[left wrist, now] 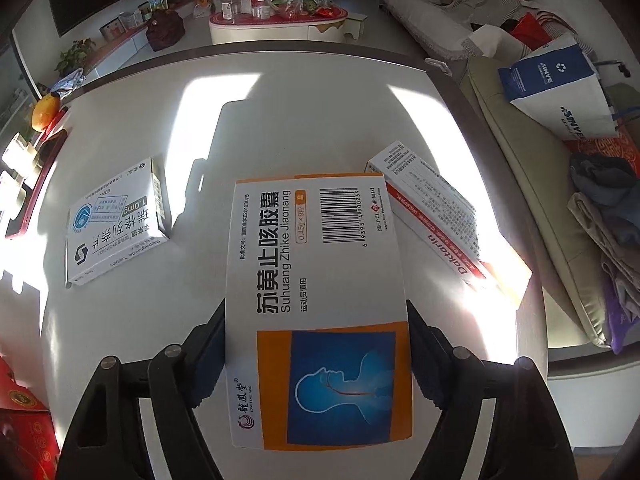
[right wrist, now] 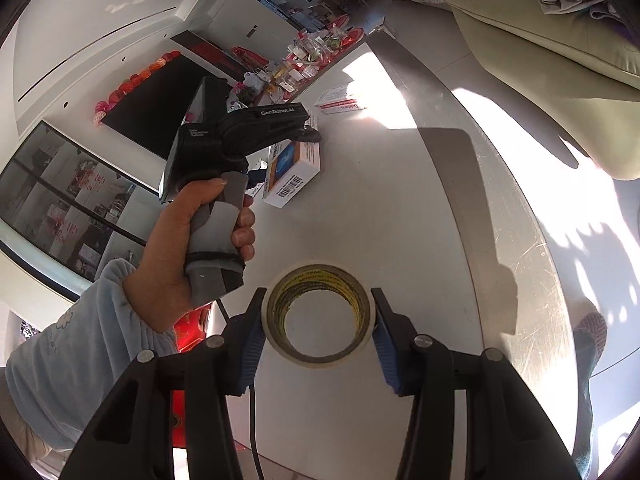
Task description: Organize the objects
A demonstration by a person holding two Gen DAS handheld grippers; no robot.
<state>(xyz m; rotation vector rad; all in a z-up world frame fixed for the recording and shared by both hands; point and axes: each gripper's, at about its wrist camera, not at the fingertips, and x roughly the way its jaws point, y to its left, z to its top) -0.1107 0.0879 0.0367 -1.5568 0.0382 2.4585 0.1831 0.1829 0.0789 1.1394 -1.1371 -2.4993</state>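
My left gripper (left wrist: 316,320) is shut on a white and orange medicine box (left wrist: 316,300) with a blue head drawing, held above the white table (left wrist: 300,112). The right wrist view shows the same box (right wrist: 294,166) in that gripper (right wrist: 308,130). A white and red Daktarin box (left wrist: 432,208) lies right of it, and a white Repaglinide box (left wrist: 116,220) lies to the left. My right gripper (right wrist: 318,320) is shut on a roll of beige tape (right wrist: 318,314), the fingers pressing its two sides, low over the table.
A red tray (left wrist: 36,184) and an orange fruit (left wrist: 45,111) sit at the table's left edge. A beige sofa (left wrist: 532,208) with clothes and a blue and white bag (left wrist: 560,88) stands right of the table. A cluttered red coffee table (left wrist: 280,12) is behind.
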